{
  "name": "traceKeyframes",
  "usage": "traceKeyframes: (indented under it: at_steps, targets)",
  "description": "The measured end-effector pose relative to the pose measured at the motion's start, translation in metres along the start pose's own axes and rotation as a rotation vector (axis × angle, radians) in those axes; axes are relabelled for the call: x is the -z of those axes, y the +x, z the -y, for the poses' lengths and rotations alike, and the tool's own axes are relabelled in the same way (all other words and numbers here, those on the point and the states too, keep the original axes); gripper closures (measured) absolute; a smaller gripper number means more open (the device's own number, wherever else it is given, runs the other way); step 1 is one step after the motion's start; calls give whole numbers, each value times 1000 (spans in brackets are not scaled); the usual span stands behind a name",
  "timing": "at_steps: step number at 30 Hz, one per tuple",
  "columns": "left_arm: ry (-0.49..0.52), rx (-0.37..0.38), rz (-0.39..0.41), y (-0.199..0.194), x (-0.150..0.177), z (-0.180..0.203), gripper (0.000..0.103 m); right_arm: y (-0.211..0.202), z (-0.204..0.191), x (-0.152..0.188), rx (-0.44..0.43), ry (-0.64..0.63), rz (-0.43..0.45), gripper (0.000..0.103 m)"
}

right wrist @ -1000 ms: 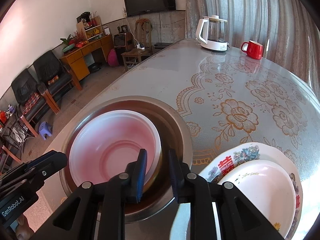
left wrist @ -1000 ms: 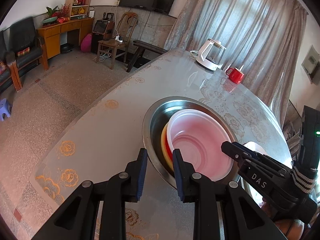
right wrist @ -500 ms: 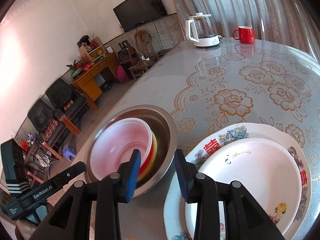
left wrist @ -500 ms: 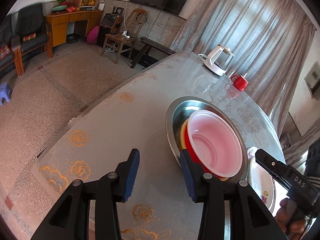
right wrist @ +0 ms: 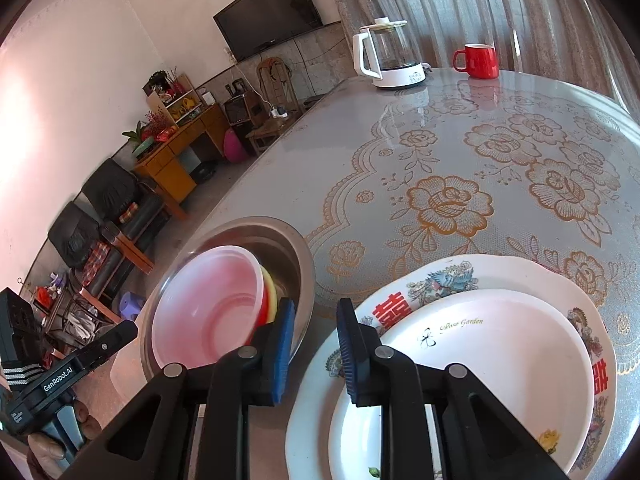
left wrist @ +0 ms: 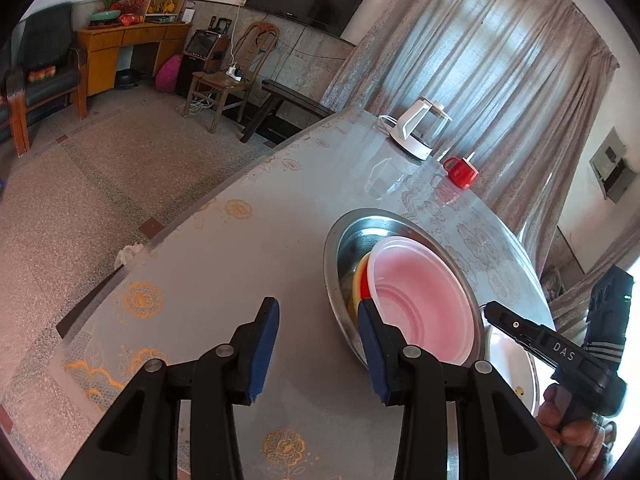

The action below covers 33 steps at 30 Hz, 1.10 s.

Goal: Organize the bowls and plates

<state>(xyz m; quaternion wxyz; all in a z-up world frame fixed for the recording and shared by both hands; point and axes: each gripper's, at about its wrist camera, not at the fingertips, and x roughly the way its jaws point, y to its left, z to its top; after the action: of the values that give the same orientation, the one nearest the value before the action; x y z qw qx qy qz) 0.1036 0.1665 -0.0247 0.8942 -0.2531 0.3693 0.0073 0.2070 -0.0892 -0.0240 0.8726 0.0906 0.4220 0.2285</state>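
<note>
Since a second ago both grippers have drawn back from the steel basin [left wrist: 340,240], which now sits smaller and off toward the side in each wrist view. The left gripper [left wrist: 316,330] stands partly open over bare tablecloth [left wrist: 240,264] beside the basin, with nothing between its pads; it was narrower before. The right gripper [right wrist: 314,330] is closing on empty air — its narrow gap hangs between the basin and the plates. In the basin lean three nested bowls: a pink bowl [right wrist: 208,308] in front, a red one and a yellow one behind it. To the right, two plates are stacked — a white plate [right wrist: 480,368] on a patterned plate [right wrist: 520,272].
</note>
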Motion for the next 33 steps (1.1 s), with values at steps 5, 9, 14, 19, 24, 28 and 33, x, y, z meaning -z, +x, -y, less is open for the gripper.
traceKeyframes:
  at_steps: [5, 9, 14, 19, 24, 28, 33]
  targets:
    - [6, -14, -29, 11, -1, 3, 67, 10, -4, -3, 3, -11, -14, 82]
    - [-6, -13, -47, 19, -2, 6, 69, 16, -8, -4, 14, -38, -34, 82]
    - [-20, 14, -59, 25, -3, 4, 73, 26, -14, -3, 38, -81, -74, 82]
    - [-46, 60, -29, 26, -1, -4, 74, 35, -21, -1, 66, -119, -90, 86]
    - [-65, 75, -24, 24, 0, -7, 72, 37, -20, -2, 67, -121, -93, 87]
    - [-14, 68, -30, 21, 0, 0, 80, 37, -20, -2, 68, -113, -92, 87]
    - [33, 56, -29, 17, 4, 8, 85, 33, -20, -1, 58, -99, -87, 87]
